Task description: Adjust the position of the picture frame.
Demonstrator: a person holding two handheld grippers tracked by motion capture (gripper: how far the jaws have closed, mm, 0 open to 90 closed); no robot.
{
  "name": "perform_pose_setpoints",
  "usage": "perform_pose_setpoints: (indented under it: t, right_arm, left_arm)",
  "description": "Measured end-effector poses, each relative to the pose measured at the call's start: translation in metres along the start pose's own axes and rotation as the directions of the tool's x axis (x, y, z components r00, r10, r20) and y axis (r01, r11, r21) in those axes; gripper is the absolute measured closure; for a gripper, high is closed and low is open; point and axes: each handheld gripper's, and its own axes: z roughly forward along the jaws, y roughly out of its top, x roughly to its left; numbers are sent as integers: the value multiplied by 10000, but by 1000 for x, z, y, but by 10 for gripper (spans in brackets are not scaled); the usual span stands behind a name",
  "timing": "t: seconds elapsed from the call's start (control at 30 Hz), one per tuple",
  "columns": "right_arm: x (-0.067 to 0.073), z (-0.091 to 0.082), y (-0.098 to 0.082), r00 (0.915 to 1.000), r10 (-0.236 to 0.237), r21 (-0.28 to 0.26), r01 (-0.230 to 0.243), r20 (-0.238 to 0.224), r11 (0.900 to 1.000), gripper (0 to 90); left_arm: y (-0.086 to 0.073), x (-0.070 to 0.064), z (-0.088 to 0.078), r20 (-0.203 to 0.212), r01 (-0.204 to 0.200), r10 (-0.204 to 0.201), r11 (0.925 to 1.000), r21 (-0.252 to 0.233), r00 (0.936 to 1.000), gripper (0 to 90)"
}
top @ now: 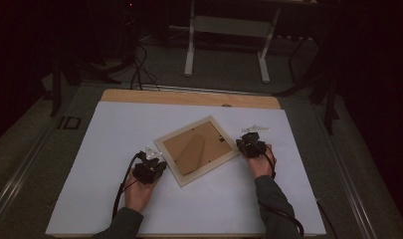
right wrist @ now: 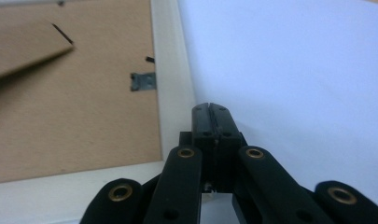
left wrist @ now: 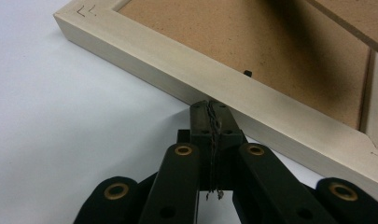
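Clearly, the picture frame (top: 197, 150) is lying face down on the white sheet (top: 114, 149), near its middle and turned at an angle, so that its brown backing board (top: 189, 144) and the folded cardboard stand (top: 190, 155) are looking up. It seems placed this way because the work is concerning the back side, where the small metal tab (right wrist: 143, 81) is holding the board inside the pale wooden border.

In the high view the left gripper (top: 152, 160) is sitting at the frame's near-left side and the right gripper (top: 251, 140) at its right corner, so the two hands are standing at opposite sides of the frame. I judge that this is for steadying or pushing the frame, not for lifting it.

In the left gripper view the left gripper's jaws are pressing fully together with nothing between them, and their tip is meeting the outer wall of the wooden border, or nearly so. In the right gripper view the right gripper's jaws (right wrist: 210, 112) are also closed tight and empty, pointing along the outside edge of the border, just beside it; whether they are touching the wood I cannot tell.

Closed jaws are making a narrow, stiff point, which is suiting for nudging an edge or a tab.
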Motion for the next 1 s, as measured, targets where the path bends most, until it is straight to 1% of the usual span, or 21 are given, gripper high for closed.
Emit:
perform_pose_setpoints:
  t: [0.1, 0.13, 0.17, 0.27, 0.37, 0.53, 0.6, 0.7, 0.77, 0.83, 1.0]
  right_arm:
    - [-2, 3, 0, 10000, 38, 194, -39, 31, 9998, 900]
    - [-3, 5, 0, 9999, 70, 238, -72, 74, 9997, 900]
    - [-4, 5, 1, 9999, 114, 255, -116, 66, 9996, 900]
    - [-6, 7, 1, 9999, 165, 374, -166, 30, 9992, 900]
    - [-7, 9, 1, 10000, 66, 559, -68, 40, 9984, 900]
    - [-9, 10, -3, 9999, 97, 757, -95, -28, 9971, 900]
    - [-10, 9, -4, 9998, 163, 904, -152, -112, 9958, 900]
    - [-9, 6, -8, 9993, -69, 1176, 110, -355, 9930, 900]
    - [-8, 2, -11, 9987, -184, 1218, 240, -468, 9923, 900]
    - [-7, 0, -13, 9986, -243, 1214, 299, -474, 9922, 900]
    - [-5, -7, -20, 9985, -87, 1234, 153, -542, 9922, 900]
  left_arm:
    - [0, 1, 0, 40, 1, -1, 10000, -2, 10000, 896]
    - [0, 2, 0, 135, 91, -91, 10000, -6, 9999, 896]
    - [0, 3, 1, 157, 93, -93, 10000, -7, 9998, 896]
    - [1, 3, 1, 152, 77, -77, 10000, -31, 9999, 896]
    - [1, 3, 1, 151, 79, -78, 10000, -42, 9999, 896]
    - [1, 3, 2, 118, 107, -106, 9999, -53, 9999, 897]
    - [1, 3, 2, 103, 105, -104, 9999, -55, 9999, 897]
    - [1, 3, 2, 88, 81, -81, 10000, -53, 9999, 897]
    - [1, 3, 2, 65, 92, -92, 10000, -39, 9999, 897]
    - [1, 2, 2, 49, 111, -111, 9999, -36, 9999, 897]
    - [1, 3, 2, 116, 215, -214, 9998, -43, 9997, 898]
